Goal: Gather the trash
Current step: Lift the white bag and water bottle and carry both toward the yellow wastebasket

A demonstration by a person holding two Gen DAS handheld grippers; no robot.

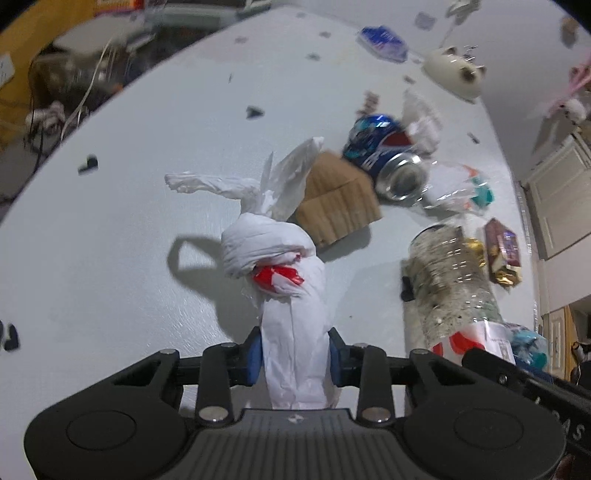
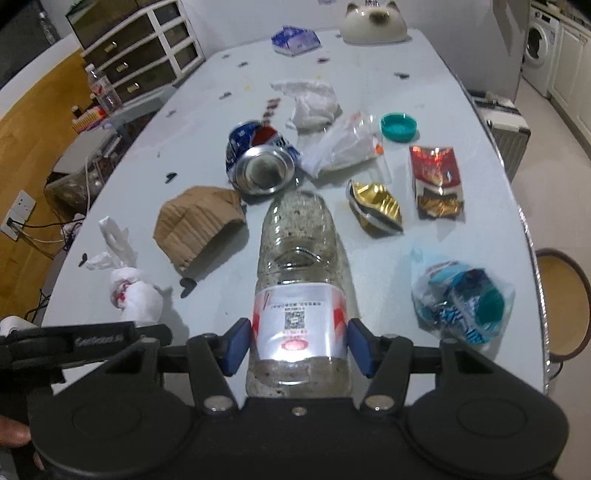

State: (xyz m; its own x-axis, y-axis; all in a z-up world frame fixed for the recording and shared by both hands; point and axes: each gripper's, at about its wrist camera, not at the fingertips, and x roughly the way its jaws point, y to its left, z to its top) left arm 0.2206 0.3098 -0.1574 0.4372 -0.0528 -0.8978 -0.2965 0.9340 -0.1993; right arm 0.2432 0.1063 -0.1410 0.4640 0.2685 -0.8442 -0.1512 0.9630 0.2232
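Observation:
My left gripper [image 1: 295, 354] is shut on a knotted white plastic bag [image 1: 291, 295] with a red patch; its blue pads press the bag's lower part on both sides. The same bag [image 2: 136, 295] shows at the lower left of the right wrist view. My right gripper [image 2: 298, 345] is shut on a clear, dirty plastic bottle [image 2: 299, 258] with a red and white label, base pointing away. That bottle [image 1: 450, 280] appears at the right of the left wrist view. Both sit over a pale table [image 2: 207, 107] strewn with trash.
On the table lie a crushed blue can [image 2: 258, 158], a cardboard scrap [image 2: 199, 221], clear plastic wrap [image 2: 343, 144], a teal lid [image 2: 399, 127], a gold foil wrapper [image 2: 376, 210], a red packet [image 2: 436, 173], a blue-printed bag [image 2: 461, 299], and a cat-shaped dish [image 2: 373, 20]. A stool [image 2: 561, 291] stands right.

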